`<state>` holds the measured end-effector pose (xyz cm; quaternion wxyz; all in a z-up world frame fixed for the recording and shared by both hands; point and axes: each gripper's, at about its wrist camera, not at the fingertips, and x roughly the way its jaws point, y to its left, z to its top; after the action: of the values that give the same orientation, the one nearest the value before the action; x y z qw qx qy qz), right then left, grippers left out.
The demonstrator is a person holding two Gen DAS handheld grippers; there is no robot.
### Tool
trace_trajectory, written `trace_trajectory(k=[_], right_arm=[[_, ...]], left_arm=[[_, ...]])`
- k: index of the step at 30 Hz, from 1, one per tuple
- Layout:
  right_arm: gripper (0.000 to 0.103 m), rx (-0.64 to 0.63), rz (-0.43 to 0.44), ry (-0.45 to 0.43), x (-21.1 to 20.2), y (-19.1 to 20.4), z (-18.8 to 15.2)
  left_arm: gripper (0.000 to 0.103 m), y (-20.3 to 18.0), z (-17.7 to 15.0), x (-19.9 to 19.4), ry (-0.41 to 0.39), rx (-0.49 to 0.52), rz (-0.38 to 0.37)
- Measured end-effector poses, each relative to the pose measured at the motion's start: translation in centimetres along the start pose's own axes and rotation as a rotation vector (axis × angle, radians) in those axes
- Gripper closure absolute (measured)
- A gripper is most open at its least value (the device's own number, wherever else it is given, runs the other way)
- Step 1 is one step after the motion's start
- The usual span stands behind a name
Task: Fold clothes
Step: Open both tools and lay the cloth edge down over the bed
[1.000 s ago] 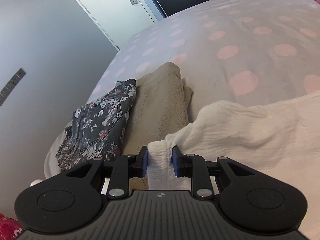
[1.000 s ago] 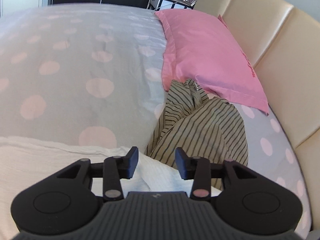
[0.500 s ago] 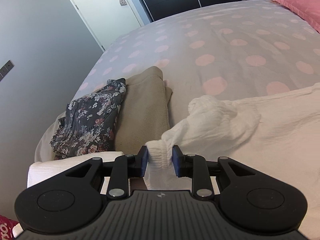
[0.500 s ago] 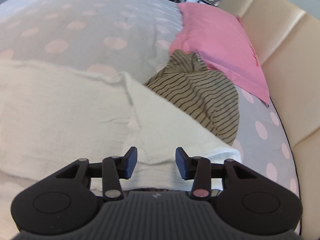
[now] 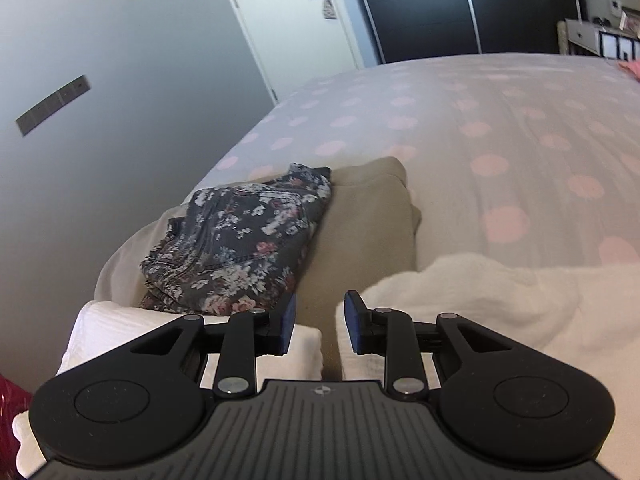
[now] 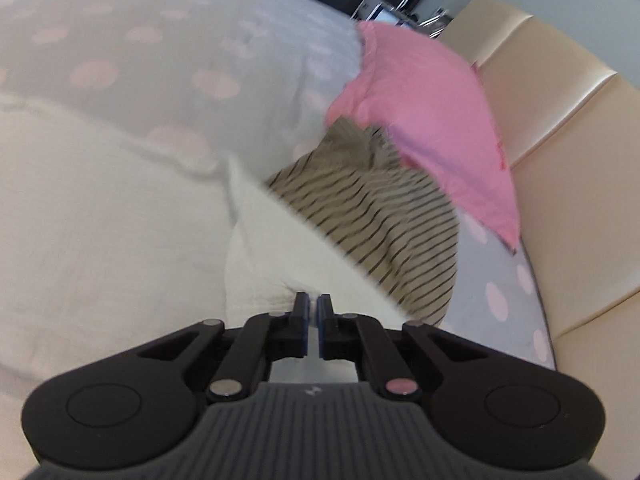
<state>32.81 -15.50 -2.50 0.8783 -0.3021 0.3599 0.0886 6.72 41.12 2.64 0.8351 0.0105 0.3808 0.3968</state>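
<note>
My left claw (image 5: 320,322) stands open over the near edge of the bed (image 5: 460,128), its blue pads apart with nothing pressed between them. The white garment (image 5: 472,304) lies just to the right of that claw, its bunched edge touching the outer side of the right finger, and it spreads away to the right across the spotted cover. Straight ahead through the gap sits a folded tan garment (image 5: 368,220), and on its left side rests a folded dark floral piece (image 5: 240,248). A folded white cloth (image 5: 108,328) lies under my left finger, at the bed's near corner. Beyond the bed I see a white door (image 5: 288,12) and dark wardrobe fronts (image 5: 424,8).

My right claw (image 6: 313,316) is closed, its two pads nearly together and pinching a fold of the white garment (image 6: 100,220), which puckers just at the fingertips. This view is blurred. The garment covers the left and middle of the bed here, one flap running toward me. Just beyond that flap lies a crumpled striped garment (image 6: 380,216), partly tucked under a pink pillow (image 6: 432,112) that leans near the cream padded headboard (image 6: 568,128)
</note>
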Motion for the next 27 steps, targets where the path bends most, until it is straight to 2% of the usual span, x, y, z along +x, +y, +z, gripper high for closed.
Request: trace_trajectory(k=[4,7,11,12,19,22,27], right_arm=[[0.098,0.121,-0.102,-0.028,1.0,-3.7,3.7],[0.096,0.226,-0.19,-0.001,3.0,-6.0,6.2],[0.079,0.277,-0.255,0.047,4.6,-7.0,7.6],[0.079,0.277,-0.255,0.05,4.6,-7.0,7.5],[0.077,0.306,-0.186,0.063,1.7,-6.7,4.2],[0.073,0.358,-0.132,0.087,-0.4,-6.4,1.5],[0.073,0.44,-0.078,0.138,-3.7,-5.2,-3.7]], left_arm=[[0.078,-0.4,-0.1,0.0,0.0,0.013,-0.002],[0.078,-1.3,-0.7,0.4,0.023,0.061,-0.01],[0.078,-2.3,-1.6,0.5,0.055,0.11,-0.038],[0.078,-2.4,-1.7,0.5,0.061,0.112,-0.049],[0.078,-2.9,-2.2,-1.0,0.099,0.146,-0.151],[0.076,-3.4,-2.7,-2.7,0.111,0.191,-0.193],[0.074,-4.2,-5.2,-5.8,0.145,0.249,-0.246]])
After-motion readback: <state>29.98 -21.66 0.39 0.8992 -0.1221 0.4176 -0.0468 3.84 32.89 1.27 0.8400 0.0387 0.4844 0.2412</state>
